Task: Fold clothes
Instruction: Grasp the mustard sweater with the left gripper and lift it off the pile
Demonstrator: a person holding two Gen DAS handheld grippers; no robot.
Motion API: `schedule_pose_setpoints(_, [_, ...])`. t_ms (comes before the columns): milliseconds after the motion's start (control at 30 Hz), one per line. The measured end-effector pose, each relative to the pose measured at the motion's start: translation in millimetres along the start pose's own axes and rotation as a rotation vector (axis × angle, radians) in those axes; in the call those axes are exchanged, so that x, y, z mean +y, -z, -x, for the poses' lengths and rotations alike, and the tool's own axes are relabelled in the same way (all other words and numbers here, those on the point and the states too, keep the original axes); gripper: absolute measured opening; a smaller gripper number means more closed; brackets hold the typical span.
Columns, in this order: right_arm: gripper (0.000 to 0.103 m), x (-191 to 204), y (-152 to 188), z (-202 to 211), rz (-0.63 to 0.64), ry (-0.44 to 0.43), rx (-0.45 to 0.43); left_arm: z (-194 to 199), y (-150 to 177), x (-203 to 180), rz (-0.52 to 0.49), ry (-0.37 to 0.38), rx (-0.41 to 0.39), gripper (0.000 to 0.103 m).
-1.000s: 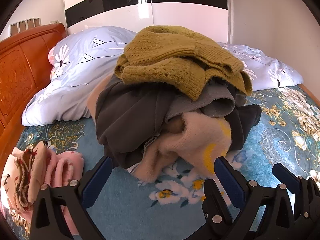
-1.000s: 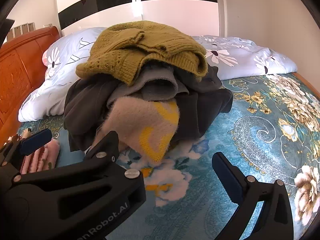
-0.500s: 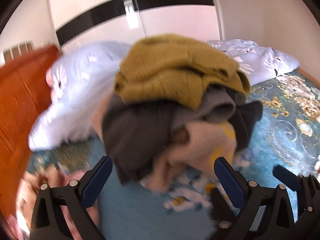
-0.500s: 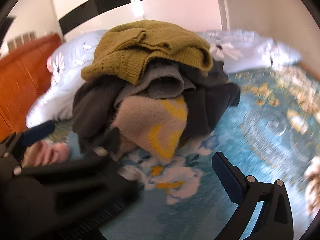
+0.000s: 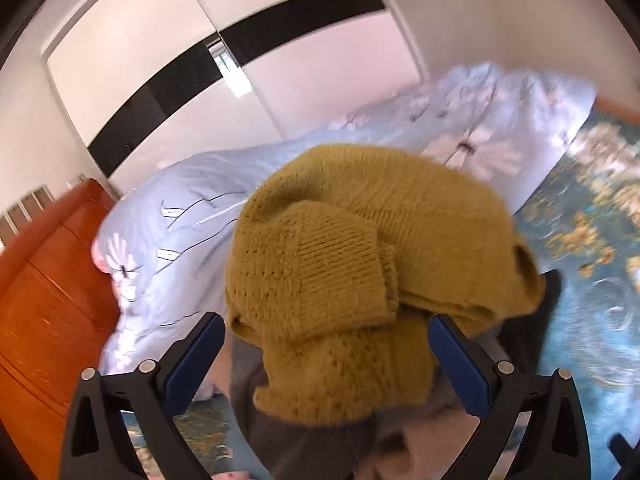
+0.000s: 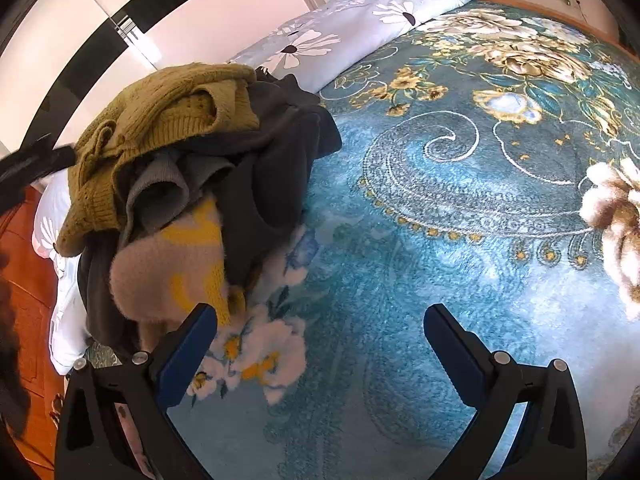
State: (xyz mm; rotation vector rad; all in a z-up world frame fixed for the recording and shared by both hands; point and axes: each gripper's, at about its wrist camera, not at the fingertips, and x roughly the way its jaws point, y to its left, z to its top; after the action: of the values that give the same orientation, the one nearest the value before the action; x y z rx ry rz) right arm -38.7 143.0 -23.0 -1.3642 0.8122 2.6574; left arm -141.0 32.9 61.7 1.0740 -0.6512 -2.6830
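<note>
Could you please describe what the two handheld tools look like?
Both look alike. The left tool and the right tool each have two black plastic fingers with triangular cut-outs and silver screw heads. The fingers end in blue pads, whose inner faces look ridged. No cables, sleeves or markings are visible.

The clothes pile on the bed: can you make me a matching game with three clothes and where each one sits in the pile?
Things:
1. mustard knit sweater
2. dark grey garment
3. fuzzy pink and yellow piece

Places:
A. lowest at the front, near the blanket
B. on top of the pile
C. in the middle, draped down the right side

Pairs: 1-B, 2-C, 3-A
</note>
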Motion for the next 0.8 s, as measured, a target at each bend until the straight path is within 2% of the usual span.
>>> schedule_pose_setpoints(33, [0.103, 0, 0, 1, 0.004, -0.001, 0.0, -9, -4, -3, -0.008, -0.024, 0.027, 0.102])
schedule_pose_setpoints(133, [0.103, -4, 1, 5, -0.005, 0.004, 0.003, -21, -11, 1, 0.028, -0.028, 0.054, 0.081])
schedule_pose_setpoints(200, [0.103, -7, 1, 7, -0.016, 0.009, 0.001, -23, -15, 9, 0.069, -0.005, 0.064, 0.054])
schedule_pose_setpoints(233, [0.103, -9, 1, 7, -0.023, 0.01, 0.002, -23, -18, 13, 0.089, 0.007, 0.07, 0.046])
schedule_pose_setpoints(300, [0.103, -10, 2, 6, -0.025, 0.014, 0.007, -25, -22, 21, 0.13, 0.031, 0.08, 0.012])
schedule_pose_setpoints(367, [0.103, -9, 3, 5, -0.018, 0.018, 0.014, -25, -27, 30, 0.164, 0.05, 0.075, 0.011])
schedule_pose_setpoints(467, [0.103, -8, 6, 2, -0.003, 0.022, 0.026, 7, -36, 43, 0.172, 0.095, -0.017, 0.01])
schedule_pose_setpoints(800, [0.103, -10, 9, 17, -0.021, 0.006, 0.013, 179, -50, 113, 0.255, 0.582, -0.301, 0.01])
